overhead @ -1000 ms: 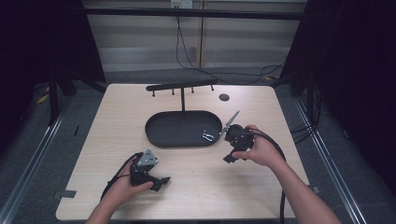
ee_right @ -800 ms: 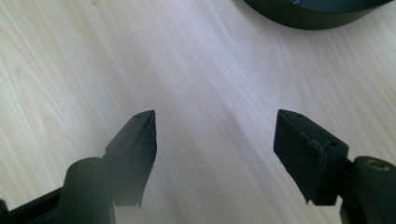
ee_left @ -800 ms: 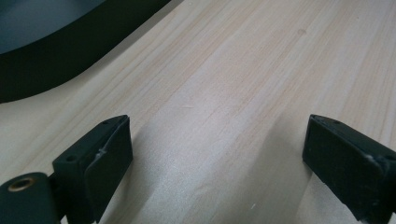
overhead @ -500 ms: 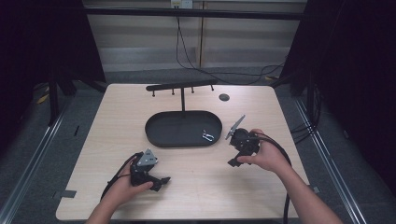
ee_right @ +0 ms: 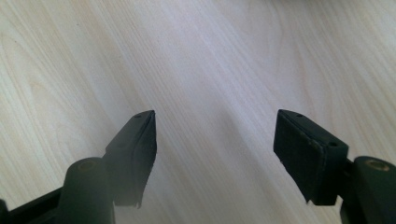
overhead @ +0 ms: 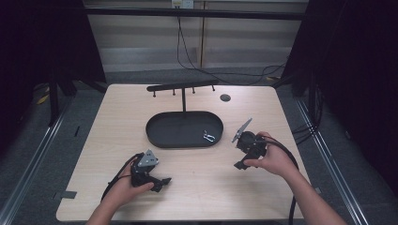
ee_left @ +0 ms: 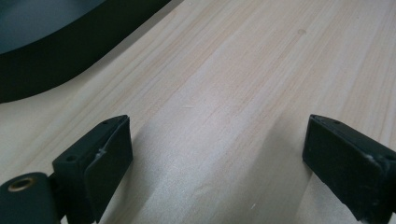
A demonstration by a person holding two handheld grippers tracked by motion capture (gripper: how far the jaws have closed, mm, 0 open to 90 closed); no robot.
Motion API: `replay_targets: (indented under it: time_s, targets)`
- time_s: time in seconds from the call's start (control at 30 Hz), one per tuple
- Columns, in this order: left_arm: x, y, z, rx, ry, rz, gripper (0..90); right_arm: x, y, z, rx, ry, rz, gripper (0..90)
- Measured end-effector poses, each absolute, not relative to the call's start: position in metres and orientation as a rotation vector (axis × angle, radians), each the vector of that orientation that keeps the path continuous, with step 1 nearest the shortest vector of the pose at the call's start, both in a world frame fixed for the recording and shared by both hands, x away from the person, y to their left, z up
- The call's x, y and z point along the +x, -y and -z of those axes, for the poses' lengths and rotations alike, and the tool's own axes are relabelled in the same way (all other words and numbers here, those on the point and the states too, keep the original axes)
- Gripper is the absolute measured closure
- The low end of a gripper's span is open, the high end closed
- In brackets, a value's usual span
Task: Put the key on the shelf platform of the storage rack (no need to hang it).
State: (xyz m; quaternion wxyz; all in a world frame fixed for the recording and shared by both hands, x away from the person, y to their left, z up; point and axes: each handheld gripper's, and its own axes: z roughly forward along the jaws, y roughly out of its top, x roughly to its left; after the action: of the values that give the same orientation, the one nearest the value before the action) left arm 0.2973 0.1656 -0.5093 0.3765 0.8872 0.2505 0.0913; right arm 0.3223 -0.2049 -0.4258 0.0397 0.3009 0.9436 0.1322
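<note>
Resting low on the pale wooden table (overhead: 197,164), the left hand-held gripper (overhead: 164,181) sits in the person's left hand (overhead: 123,187) near the front left, its jaws spread wide with nothing between them; the left gripper view shows bare wood grain between the two black pads and the dark wall of the tray (ee_left: 56,60) at upper left. Right hand-held gripper (overhead: 240,164), held in the right hand (overhead: 274,161), lies just beyond the right end of the tray (overhead: 162,138), apart from it, pointing down toward the tabletop; its jaws also stand wide and empty, with plain table surface (ee_right: 210,70) between them in the right gripper view. Black oval tray occupies the table's centre. A small metal clip (overhead: 208,136) lies inside the tray near its right end, untouched by either gripper. Behind the tray stands a black rack (overhead: 183,87) with a horizontal bar carrying short pegs. A small dark round disc (overhead: 225,97) lies on the table near the far right.
</note>
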Motion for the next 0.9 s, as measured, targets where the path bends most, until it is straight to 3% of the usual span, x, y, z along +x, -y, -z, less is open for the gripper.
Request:
replay_targets:
  time_s: [0.9]
  targets:
    - [0.297,-0.166,0.509,2.269,-0.641,-0.235,8.1,0.309,0.237,0.432,0.990,-2.864,-0.391,29.9]
